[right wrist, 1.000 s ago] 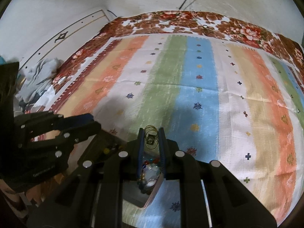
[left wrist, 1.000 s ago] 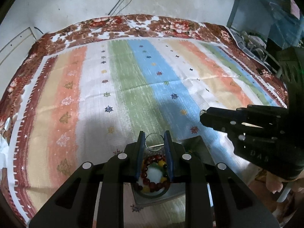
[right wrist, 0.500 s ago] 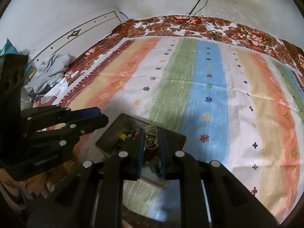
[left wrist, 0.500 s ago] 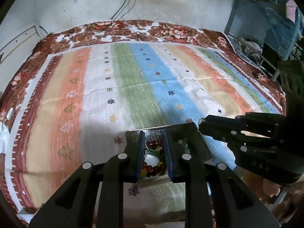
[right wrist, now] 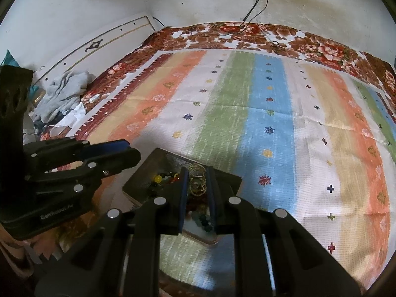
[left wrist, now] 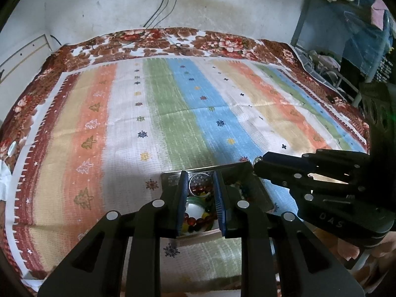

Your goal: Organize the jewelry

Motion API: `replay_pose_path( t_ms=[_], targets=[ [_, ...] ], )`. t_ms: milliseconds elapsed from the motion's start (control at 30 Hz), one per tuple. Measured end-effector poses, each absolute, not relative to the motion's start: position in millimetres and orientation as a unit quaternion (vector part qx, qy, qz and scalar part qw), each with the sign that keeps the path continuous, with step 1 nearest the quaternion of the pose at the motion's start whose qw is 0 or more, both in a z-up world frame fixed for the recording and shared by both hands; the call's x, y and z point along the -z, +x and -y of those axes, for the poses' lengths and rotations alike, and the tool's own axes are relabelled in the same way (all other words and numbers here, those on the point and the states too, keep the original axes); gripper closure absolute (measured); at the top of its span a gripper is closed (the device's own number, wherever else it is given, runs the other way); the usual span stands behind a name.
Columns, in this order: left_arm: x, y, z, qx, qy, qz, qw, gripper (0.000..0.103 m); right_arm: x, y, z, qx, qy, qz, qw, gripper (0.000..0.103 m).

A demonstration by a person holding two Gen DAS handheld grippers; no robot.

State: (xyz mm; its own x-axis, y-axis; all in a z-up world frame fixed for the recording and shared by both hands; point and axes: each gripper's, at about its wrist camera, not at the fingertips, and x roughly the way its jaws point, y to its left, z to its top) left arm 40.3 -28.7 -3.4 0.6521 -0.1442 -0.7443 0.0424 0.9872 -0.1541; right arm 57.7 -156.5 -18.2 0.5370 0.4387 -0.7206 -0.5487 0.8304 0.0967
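Observation:
An open jewelry box with a dark lid sits on the striped bedspread, near its front edge. Bead bracelets in red, yellow and green lie inside it. My left gripper hangs over the box, shut on a thin silver bangle. Seen from the right wrist, the right gripper is shut on a bunch of gold wire bangles above the same box. The right gripper comes in from the right of the left one. The left gripper shows at the left.
The bedspread stretches wide beyond the box. A heap of grey clothes lies off its left edge. Cables run down the wall behind. A blue rack with clutter stands at the right.
Both grippers drew back toward the near edge of the bed with their bangles still held. The box now lies further ahead under the fingertips, and more of the wall shows.

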Motion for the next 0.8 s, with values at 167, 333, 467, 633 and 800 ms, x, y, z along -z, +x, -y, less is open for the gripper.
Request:
replay_pose_path(
  t_ms=[167,333,467,633,800],
  targets=[
    [2.9,41.5,25.5,0.043,-0.065,-0.416,0.906,0.075,17.5,63.0,162.0,-0.272,-0.065,-0.391,0.877,0.072],
    [0.8,39.0,19.9,0.048,-0.071,-0.414,0.906,0.063,15.6,64.0,167.9,-0.272,-0.057,-0.389,0.878,0.065],
    [-0.8,36.3,20.0,0.05,-0.066,-0.405,0.911,0.052,15.0,63.5,169.7,-0.271,-0.057,-0.388,0.879,0.058],
    [-0.7,33.4,19.9,0.054,-0.063,-0.401,0.912,0.045,11.9,61.1,171.4,-0.272,-0.062,-0.381,0.882,0.043],
    [-0.7,25.9,16.8,0.05,-0.06,-0.387,0.919,0.031,8.5,56.1,173.1,-0.257,-0.082,-0.362,0.892,0.03]
  ],
)
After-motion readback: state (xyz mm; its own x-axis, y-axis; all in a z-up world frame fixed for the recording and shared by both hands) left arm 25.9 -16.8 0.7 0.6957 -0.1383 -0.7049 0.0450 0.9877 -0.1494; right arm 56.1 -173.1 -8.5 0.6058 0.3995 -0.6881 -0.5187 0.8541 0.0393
